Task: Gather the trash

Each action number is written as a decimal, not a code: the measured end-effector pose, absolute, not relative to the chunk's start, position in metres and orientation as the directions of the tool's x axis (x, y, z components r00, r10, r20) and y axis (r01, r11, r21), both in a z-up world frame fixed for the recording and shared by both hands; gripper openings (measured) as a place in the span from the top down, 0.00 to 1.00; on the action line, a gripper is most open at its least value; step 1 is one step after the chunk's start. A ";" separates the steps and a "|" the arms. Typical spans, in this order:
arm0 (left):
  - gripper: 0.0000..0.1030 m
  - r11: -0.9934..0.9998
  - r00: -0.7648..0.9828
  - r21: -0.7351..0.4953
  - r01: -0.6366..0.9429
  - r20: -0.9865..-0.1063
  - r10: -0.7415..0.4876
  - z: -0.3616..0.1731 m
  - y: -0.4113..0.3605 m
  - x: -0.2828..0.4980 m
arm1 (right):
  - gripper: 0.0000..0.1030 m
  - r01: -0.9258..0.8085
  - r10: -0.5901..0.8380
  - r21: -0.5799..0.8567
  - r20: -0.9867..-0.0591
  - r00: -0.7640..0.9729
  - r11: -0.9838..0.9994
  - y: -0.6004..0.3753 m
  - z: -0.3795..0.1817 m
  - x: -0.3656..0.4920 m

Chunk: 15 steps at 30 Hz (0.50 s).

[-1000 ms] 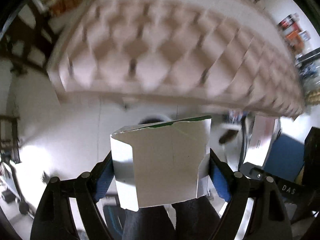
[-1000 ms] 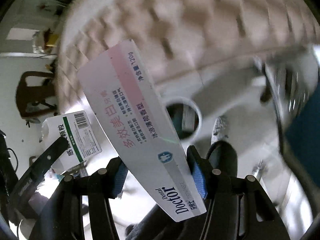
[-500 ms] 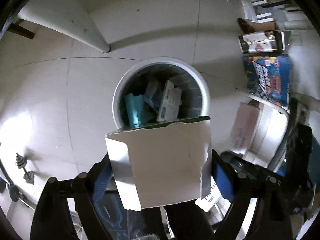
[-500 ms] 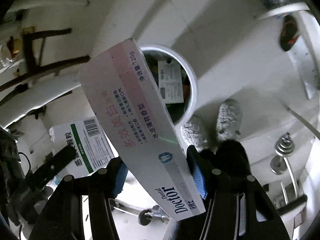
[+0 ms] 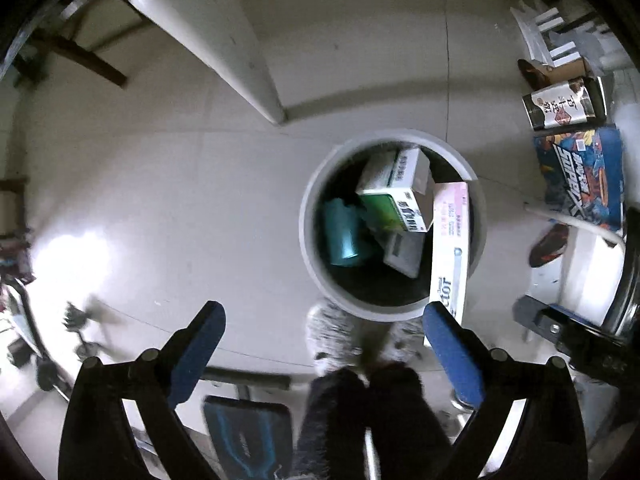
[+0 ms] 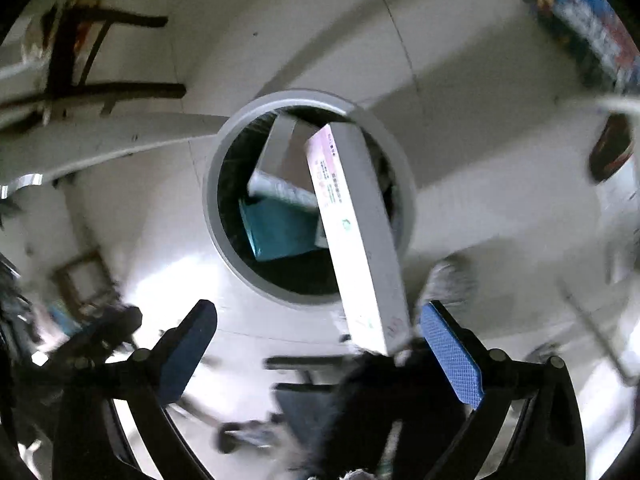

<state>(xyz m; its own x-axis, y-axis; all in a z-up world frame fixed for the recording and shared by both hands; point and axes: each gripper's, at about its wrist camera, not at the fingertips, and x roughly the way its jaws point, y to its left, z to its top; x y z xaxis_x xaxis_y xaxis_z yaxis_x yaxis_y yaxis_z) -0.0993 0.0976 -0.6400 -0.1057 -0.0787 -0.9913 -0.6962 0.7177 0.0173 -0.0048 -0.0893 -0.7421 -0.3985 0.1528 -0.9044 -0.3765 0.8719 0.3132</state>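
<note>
Both your hand-held grippers point down over the round white trash bin on the tiled floor. Your left hand-held gripper has just been opening; its blue pads now stand wide apart with nothing between them. The green-and-white carton lies inside the bin, on top of a teal box and a grey-white box. Your right hand-held gripper has just sprung wide too, pads clear of everything. The long toothpaste box is loose, tilted, far end dipping inside the bin, near end sticking out over the near-right rim, just beside the right pad but not pressed by it. In the left wrist view the same box slants along the bin's right side. Your fuzzy grey slippers stand just near of the bin. A blue printed carton lies far right on the floor.
</note>
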 end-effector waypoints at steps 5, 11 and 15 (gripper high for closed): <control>0.02 0.739 -0.087 0.040 -0.673 -0.996 -0.025 -0.574 0.078 -0.116 | 0.00 -0.445 0.115 0.242 -0.949 -0.294 0.862 -0.102 -0.668 -0.017; 0.02 0.765 -0.025 0.040 -0.643 -0.999 0.031 -0.461 0.052 -0.125 | 0.00 -0.480 0.074 0.148 -0.983 -0.171 0.865 -0.127 -0.543 -0.030; 0.02 0.778 0.027 0.011 -0.628 -0.999 0.036 -0.393 0.040 -0.131 | 0.00 -0.490 0.102 0.157 -0.985 -0.138 0.858 -0.140 -0.456 -0.040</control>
<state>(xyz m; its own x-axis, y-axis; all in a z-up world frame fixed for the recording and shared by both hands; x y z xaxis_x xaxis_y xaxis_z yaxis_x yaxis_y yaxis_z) -0.1313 0.0398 -0.3929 0.0273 0.0359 -0.9990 -0.6282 0.7780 0.0108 -0.0405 -0.1400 -0.4558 -0.1376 0.1020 -0.9852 -0.4897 0.8576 0.1572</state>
